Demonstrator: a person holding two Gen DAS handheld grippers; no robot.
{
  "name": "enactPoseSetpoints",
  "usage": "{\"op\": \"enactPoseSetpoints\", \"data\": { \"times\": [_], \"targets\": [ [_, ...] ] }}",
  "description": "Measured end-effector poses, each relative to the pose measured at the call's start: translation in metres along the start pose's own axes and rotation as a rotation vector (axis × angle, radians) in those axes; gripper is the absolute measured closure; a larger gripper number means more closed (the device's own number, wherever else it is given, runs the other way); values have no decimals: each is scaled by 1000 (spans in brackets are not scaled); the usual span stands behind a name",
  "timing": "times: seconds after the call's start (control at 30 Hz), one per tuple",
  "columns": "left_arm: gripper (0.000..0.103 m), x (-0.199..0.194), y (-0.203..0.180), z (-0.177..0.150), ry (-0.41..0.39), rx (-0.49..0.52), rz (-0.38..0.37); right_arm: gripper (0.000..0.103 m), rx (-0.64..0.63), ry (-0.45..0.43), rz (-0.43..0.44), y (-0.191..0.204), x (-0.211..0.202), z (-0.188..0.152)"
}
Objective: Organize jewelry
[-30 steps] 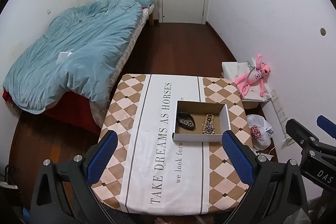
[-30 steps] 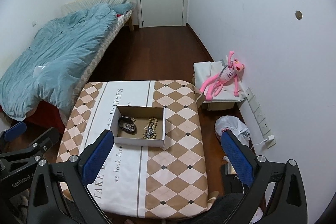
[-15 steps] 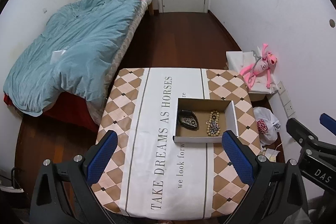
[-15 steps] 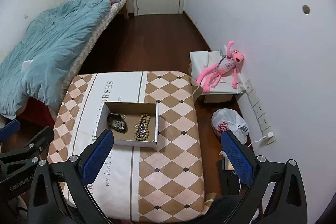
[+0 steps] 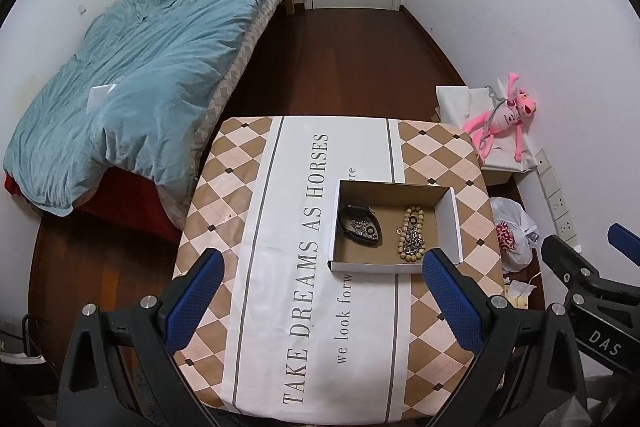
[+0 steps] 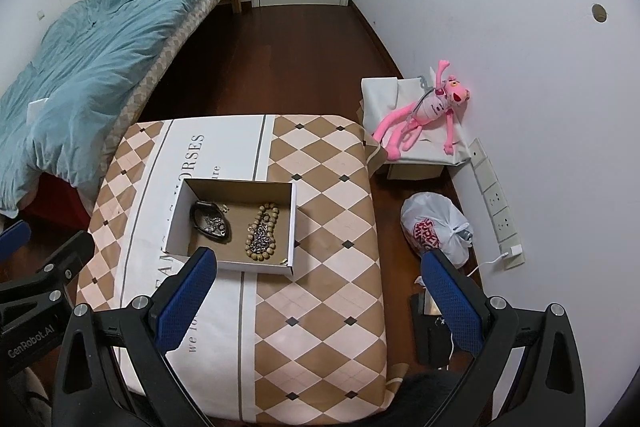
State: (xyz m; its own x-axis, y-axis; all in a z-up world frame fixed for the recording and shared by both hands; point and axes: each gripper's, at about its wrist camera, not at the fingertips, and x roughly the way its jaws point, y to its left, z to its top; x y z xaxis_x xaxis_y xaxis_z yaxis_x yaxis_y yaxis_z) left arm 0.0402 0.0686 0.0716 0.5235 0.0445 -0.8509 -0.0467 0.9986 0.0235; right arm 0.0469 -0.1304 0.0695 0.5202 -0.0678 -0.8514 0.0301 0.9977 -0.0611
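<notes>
- Vs. 1 s ago: both views now tip lower over the table (image 5: 248, 195); box (image 5: 394, 264) sits larger and nearer the grippers; contents unmoved.
- Left gripper (image 5: 320, 291): fingers spread wide, empty, held above the table short of the box, prob. lining up an approach.
- Right gripper (image 6: 316, 287): likewise wide, nothing held, hovering off the box's near-right corner.
- Jewelry inside the open box: dark dish (image 5: 360, 227) w/ small metal bits at left, bead bracelet (image 5: 412, 233) w/ a silvery chain at right, close but apart.
- Box walls limit entry to from above.
- Surroundings: bed (image 5: 140, 75), pink toy (image 6: 424, 111), white bag (image 6: 434, 229) on floor; none block the reach.
</notes>
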Motion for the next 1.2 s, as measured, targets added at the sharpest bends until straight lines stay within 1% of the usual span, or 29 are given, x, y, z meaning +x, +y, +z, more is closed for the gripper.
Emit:
{"op": "enactPoseSetpoints", "data": {
  "times": [0.23, 0.6, 0.8, 1.2],
  "targets": [
    [1, 7, 2, -2, 21, -2, -2, 0, -6, 17, 1, 0, 7, 0],
    [1, 8, 4, -2, 18, 0, 3, 0, -9, 27, 5, 1, 9, -1],
    [1, 9, 7, -6, 8, 3, 21, 0, -10, 34, 6, 3, 11, -8],
    [1, 8, 7, -11, 12, -1, 21, 0, -15, 36, 9, 5, 11, -11]
  ]
}}
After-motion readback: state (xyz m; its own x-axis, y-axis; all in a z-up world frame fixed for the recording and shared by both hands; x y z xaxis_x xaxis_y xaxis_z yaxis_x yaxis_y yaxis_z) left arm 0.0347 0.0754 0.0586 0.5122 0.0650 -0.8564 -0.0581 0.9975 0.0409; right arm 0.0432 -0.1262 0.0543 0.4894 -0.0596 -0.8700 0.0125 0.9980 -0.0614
